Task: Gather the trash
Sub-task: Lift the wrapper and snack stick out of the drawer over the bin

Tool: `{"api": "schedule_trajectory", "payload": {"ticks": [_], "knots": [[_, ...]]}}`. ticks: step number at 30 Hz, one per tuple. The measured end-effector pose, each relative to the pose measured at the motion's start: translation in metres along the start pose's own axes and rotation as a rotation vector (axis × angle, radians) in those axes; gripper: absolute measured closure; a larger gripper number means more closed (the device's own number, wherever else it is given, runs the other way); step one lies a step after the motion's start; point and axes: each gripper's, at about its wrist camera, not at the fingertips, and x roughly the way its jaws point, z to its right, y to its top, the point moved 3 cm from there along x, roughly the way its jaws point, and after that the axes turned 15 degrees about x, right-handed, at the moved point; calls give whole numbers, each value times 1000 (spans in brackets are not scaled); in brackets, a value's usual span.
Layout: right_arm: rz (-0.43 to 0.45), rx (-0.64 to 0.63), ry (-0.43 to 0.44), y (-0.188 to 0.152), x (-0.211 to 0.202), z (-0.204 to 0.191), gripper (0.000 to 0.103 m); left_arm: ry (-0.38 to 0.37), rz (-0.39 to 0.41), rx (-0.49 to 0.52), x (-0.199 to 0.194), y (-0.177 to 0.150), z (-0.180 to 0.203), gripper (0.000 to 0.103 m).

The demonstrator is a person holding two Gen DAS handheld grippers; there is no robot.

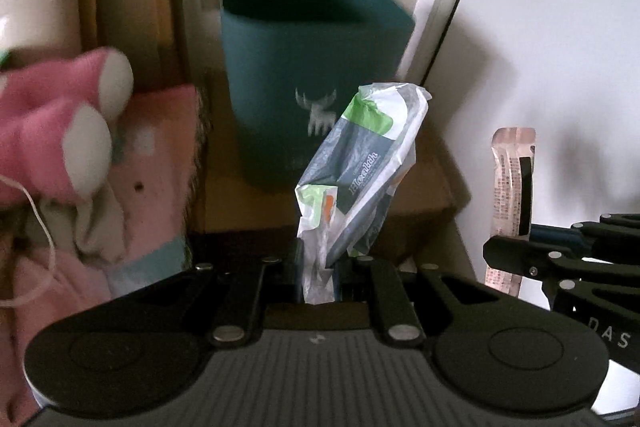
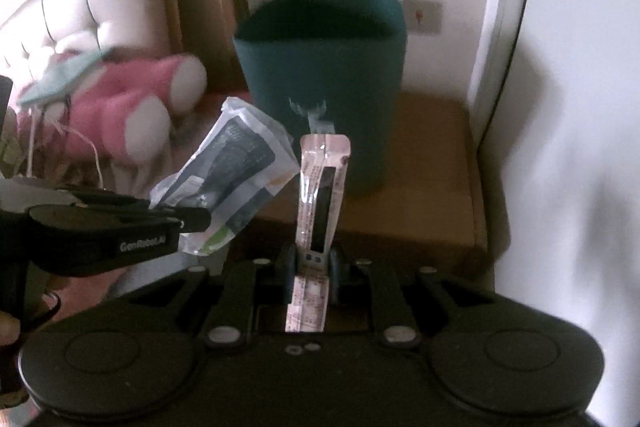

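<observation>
A: Teal bin [image 1: 312,67] sits upper middle of frame. Left gripper [image 1: 318,267] jaws are clamped on the crumpled wrapper [image 1: 360,163], right gripper [image 2: 312,263] jaws on the pink sachet [image 2: 322,187].

B: Both dangle loose, so letting go short of the rim probably drops them outside.

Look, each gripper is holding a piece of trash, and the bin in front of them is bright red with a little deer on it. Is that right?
Not quite: the bin is dark teal, not red, as both wrist views show. The rest holds: the left gripper is shut on the crumpled wrapper, the right gripper is shut on the pink sachet, and the bin carries a pale deer mark.
</observation>
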Motion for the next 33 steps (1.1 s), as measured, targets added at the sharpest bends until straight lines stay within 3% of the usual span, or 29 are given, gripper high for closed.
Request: {"api": "schedule_trajectory", "payload": {"ticks": [10,19,26,33], "knots": [[135,-17,-5,49,-42,-30,88,14,146,40,-76,58,-21,90],[233,-32,-14,97,-71,-51,88,14,225,64,-126,107,-34,90],[277,-61,0,139,-57,-52,88,24,222,57,-118,144,-44,90],[272,-92,13,201,-7,-31,88,42,155,-1,-60,190,-60,90]]}}
